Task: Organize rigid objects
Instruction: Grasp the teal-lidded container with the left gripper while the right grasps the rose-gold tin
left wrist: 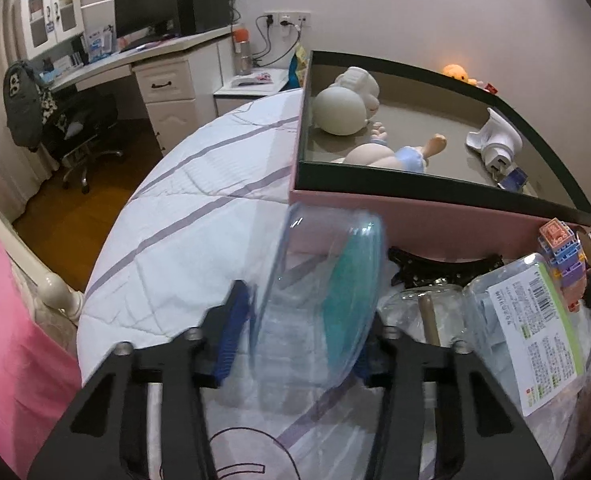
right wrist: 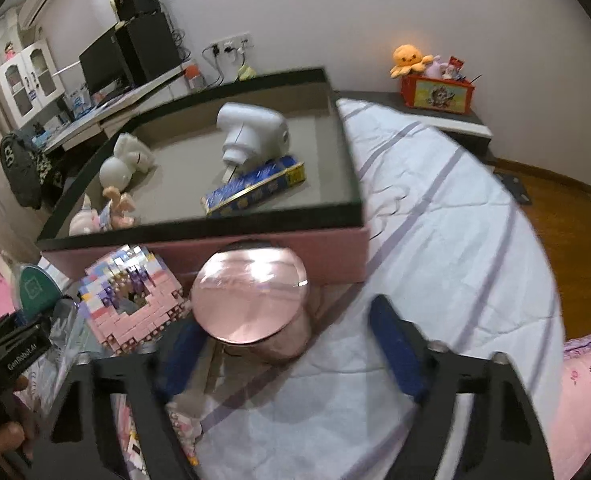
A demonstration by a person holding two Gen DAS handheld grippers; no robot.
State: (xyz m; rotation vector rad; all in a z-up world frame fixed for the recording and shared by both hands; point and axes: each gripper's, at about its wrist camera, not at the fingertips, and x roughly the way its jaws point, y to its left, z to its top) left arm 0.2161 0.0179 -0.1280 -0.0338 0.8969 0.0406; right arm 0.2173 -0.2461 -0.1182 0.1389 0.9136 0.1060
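Between my left gripper pads sits a clear tub, clamped; my right gripper stands half-wide, a pink jar against its left pad, before the box on the bed

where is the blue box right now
In the right wrist view the blue box lies inside the pink tray on the bed, toward its near right part, against the base of the white gadget.

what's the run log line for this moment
left gripper: shut on clear round container | right gripper: open around pink-lidded jar | pink box: behind
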